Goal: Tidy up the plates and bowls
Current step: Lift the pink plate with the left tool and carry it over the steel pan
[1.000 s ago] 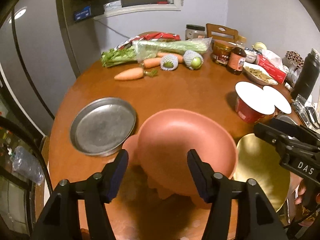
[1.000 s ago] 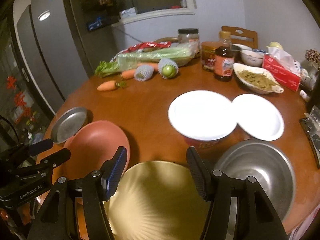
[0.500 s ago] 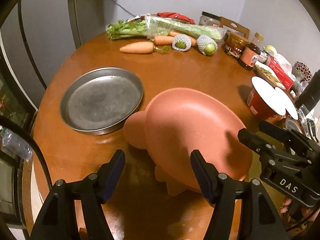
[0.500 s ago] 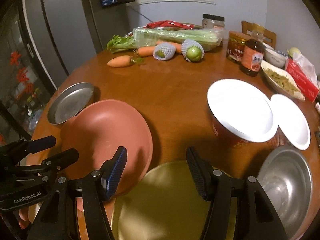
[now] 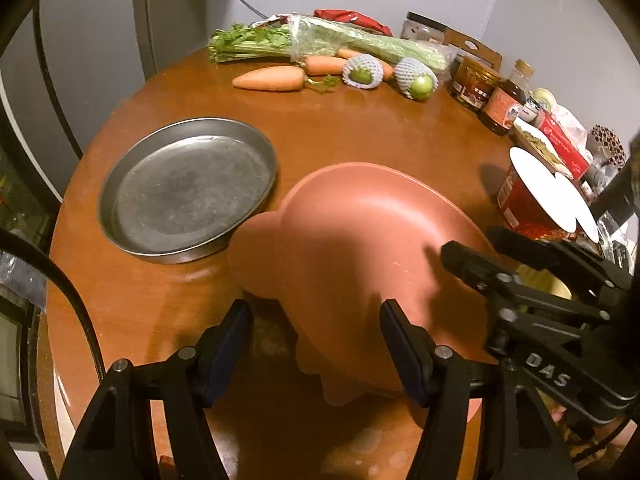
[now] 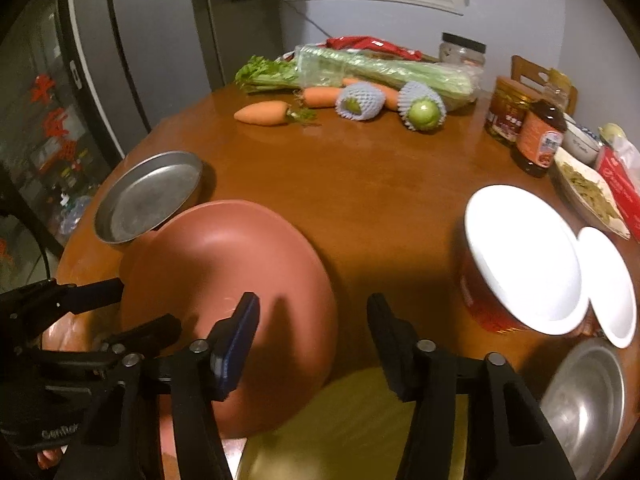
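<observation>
Terracotta plate [image 5: 360,240] sat tilted on lower dishes; your left gripper [image 5: 316,344] gaped unclamped astride its near rim for grasp; right gripper [image 6: 312,344] was closing, nothing yet pinched.

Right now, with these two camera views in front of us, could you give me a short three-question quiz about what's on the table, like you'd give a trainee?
1. True or false: the terracotta plate lies flat on the table.
2. Which dish sits beside the terracotta plate, nearer the fridge? A) the metal pan B) a glass jug C) a wooden board
3. Fill in: the right gripper hovers above the terracotta plate's edge and a ______-coloured plate.

Key
1. False: it is tilted, propped on pieces of the same colour under it.
2. A.
3. Gold. Its jaws are closing, with nothing pressed between them yet.
</observation>
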The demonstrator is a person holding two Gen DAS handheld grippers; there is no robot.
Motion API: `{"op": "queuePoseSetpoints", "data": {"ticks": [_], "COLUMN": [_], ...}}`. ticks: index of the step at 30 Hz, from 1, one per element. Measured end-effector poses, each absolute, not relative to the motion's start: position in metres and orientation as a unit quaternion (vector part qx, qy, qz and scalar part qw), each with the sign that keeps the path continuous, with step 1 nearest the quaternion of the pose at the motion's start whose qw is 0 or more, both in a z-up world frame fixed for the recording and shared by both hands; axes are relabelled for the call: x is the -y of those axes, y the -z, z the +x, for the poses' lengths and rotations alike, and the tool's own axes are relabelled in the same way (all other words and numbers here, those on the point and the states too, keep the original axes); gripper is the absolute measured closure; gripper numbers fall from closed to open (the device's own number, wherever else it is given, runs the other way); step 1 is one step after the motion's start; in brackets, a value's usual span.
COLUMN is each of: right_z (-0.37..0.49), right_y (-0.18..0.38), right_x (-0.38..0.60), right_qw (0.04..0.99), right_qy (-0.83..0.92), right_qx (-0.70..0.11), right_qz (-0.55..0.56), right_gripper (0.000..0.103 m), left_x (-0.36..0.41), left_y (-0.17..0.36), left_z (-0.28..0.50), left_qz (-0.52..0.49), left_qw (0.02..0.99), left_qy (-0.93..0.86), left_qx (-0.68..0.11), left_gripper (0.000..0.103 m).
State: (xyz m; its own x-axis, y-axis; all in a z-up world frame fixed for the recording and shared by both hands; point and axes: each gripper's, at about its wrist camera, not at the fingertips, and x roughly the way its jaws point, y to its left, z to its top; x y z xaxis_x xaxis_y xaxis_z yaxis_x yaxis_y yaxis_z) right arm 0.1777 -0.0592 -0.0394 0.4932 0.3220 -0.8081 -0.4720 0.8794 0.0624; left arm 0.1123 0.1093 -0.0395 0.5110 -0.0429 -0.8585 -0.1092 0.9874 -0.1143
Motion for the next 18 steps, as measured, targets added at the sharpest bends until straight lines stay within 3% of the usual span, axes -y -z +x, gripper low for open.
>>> {"op": "queuePoseSetpoints", "data": {"ticks": [4,8,18], "right_z": [0.182,0.179,0.171], "right_y": [0.045,0.043,0.031], "right_x": [0.058,0.058,0.065], "right_qw": [0.852,0.852,0.857], "right_qy": [-0.238,-0.249,-0.254], "right_qx": [-0.459,-0.454,-0.445], "right_qz": [-0.081,-0.075,-0.061], "right_gripper": [0.058,0.064,0.066], "left_x": [-0.110,-0.106,-0.102], "left_y": [0.040,0.039,0.022], "left_z": [0.114,0.114,0.109], "left_qz": [-0.085,-0.092,-0.087], "left_qw": [0.865,0.864,0.875], "left_qy": [-0.015,0.001,-0.001], "left_qx": [-0.494,-0.494,-0.476], "left_gripper": [0.039,0.053,0.053]}}
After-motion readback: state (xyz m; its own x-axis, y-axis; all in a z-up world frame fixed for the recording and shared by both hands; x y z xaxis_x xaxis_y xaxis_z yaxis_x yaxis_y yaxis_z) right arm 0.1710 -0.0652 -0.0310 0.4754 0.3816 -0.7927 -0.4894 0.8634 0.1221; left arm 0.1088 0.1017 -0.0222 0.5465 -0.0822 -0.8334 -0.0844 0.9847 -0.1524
